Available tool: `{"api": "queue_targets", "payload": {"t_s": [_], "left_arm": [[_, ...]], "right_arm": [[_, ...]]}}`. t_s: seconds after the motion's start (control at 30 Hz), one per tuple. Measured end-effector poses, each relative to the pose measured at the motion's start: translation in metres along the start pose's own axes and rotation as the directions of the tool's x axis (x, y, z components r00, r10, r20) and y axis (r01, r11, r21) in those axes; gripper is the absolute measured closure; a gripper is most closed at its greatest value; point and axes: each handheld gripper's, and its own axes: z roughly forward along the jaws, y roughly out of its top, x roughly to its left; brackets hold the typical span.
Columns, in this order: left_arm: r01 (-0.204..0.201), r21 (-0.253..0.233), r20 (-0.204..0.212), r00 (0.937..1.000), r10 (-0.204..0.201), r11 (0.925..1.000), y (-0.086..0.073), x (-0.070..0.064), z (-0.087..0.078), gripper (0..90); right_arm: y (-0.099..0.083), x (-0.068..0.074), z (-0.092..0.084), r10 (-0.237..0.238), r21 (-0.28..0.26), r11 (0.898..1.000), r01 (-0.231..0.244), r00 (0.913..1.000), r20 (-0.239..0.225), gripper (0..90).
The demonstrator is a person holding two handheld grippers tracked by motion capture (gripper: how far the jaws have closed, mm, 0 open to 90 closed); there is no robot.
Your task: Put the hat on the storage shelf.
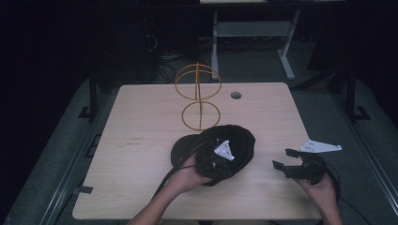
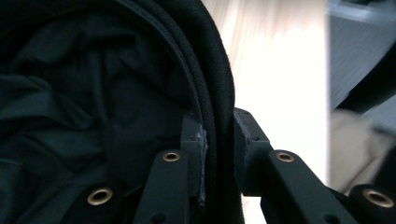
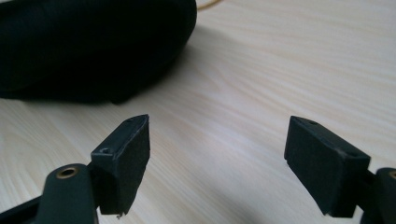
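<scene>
A black cap (image 1: pixel 234 140) lies at the middle of the wooden table (image 1: pixel 141 117), in front of an orange wire stand (image 1: pixel 199 93). My left gripper (image 2: pixel 219 140) is shut on the cap's edge (image 2: pixel 217 84), which is pinched between both pads. In the high view its grey plate (image 1: pixel 224 151) sits amid the cap's fabric. My right gripper (image 1: pixel 282 158) rests at the right of the table, apart from the cap. Its jaws stand wide open over bare wood (image 3: pixel 217 154), with the cap (image 3: pixel 84 42) ahead and to the left.
The wire stand has a ring base on the table and a round cage on top. A small cable hole (image 1: pixel 236 95) lies near the far edge. Behind the table stands a white desk frame (image 1: pixel 286 61). Dark floor surrounds the table.
</scene>
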Motion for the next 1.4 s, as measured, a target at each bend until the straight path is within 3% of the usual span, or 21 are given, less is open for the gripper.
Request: {"api": "queue_targets", "payload": {"t_s": [0.1,0.13,0.23,0.33,0.47,0.53,0.63,0.7,0.8,0.9,0.93,0.97,1.03,1.17,1.2,1.3,1.4], "left_arm": [[0.021,-0.063,0.04,0.999,-0.018,0.9978,0.002,0.004,-0.014,76.2],[0.021,-0.063,0.04,0.999,-0.018,0.9978,0.002,0.004,-0.014,76.1],[0.036,-0.148,0.089,0.9957,-0.023,0.9883,0.006,0.008,-0.028,75.9],[0.043,-0.187,0.124,0.9921,-0.019,0.9814,0.01,0.01,-0.035,75.8],[0.041,-0.209,0.148,0.9889,-0.01,0.977,0.015,0.01,-0.038,75.9],[0.027,-0.223,0.156,0.9877,0.009,0.9744,0.022,0.006,-0.04,75.9],[0.015,-0.236,0.164,0.9861,0.024,0.9717,0.027,0.004,-0.041,75.9],[0.007,-0.264,0.183,0.9822,0.043,0.9645,0.034,0.002,-0.044,75.9],[0.0,-0.277,0.195,0.9792,0.056,0.9607,0.038,0.001,-0.046,75.9],[-0.011,-0.298,0.217,0.9729,0.079,0.9546,0.044,-0.003,-0.048,75.9],[-0.011,-0.298,0.217,0.9729,0.079,0.9546,0.044,-0.003,-0.048,75.8],[-0.017,-0.309,0.223,0.9707,0.09,0.951,0.045,-0.004,-0.048,75.9],[-0.019,-0.312,0.219,0.9714,0.091,0.9498,0.046,-0.004,-0.048,75.9],[-0.014,-0.316,0.224,0.9707,0.088,0.9487,0.044,-0.001,-0.051,75.9],[-0.014,-0.316,0.224,0.9707,0.088,0.9487,0.044,-0.001,-0.051,75.7],[0.016,-0.343,0.234,0.9697,0.069,0.9394,0.039,0.004,-0.055,75.0],[0.026,-0.344,0.218,0.9744,0.053,0.9387,0.034,0.008,-0.06,73.4]], "right_arm": [[0.005,0.006,-0.002,-0.012,-0.033,0.999,0.011,0.9998,-0.013,21.7],[0.005,0.006,-0.002,-0.012,-0.033,0.999,0.011,0.9998,-0.013,21.7],[0.012,0.012,-0.006,-0.007,-0.094,0.996,-0.001,0.997,-0.077,21.0],[0.017,0.016,-0.009,-0.003,-0.142,0.99,-0.016,0.9917,-0.129,20.3],[0.021,0.021,-0.01,-0.009,-0.177,0.984,-0.021,0.9851,-0.171,20.1],[0.025,0.024,-0.009,-0.013,-0.208,0.978,-0.033,0.9767,-0.214,19.9],[0.028,0.025,-0.009,-0.013,-0.217,0.975,-0.037,0.9745,-0.224,19.7],[0.03,0.026,-0.008,-0.013,-0.232,0.972,-0.041,0.9739,-0.227,20.0],[0.03,0.027,-0.008,-0.011,-0.238,0.97,-0.044,0.9741,-0.226,21.5],[0.032,0.026,-0.01,-0.007,-0.261,0.964,-0.059,0.9698,-0.244,33.6],[0.032,0.026,-0.01,-0.007,-0.261,0.964,-0.059,0.9698,-0.244,33.6],[0.033,0.025,-0.011,-0.011,-0.28,0.958,-0.067,0.9632,-0.268,45.0],[0.033,0.026,-0.012,-0.025,-0.295,0.953,-0.063,0.9578,-0.286,58.3],[0.035,0.031,-0.015,-0.064,-0.308,0.951,-0.025,0.9596,-0.274,80.5],[0.036,0.032,-0.016,-0.06,-0.305,0.952,-0.029,0.9584,-0.279,82.9],[0.041,0.032,-0.021,-0.063,-0.307,0.951,-0.028,0.9572,-0.283,84.5],[0.046,0.034,-0.026,-0.075,-0.324,0.946,-0.017,0.9607,-0.267,84.9]]}}
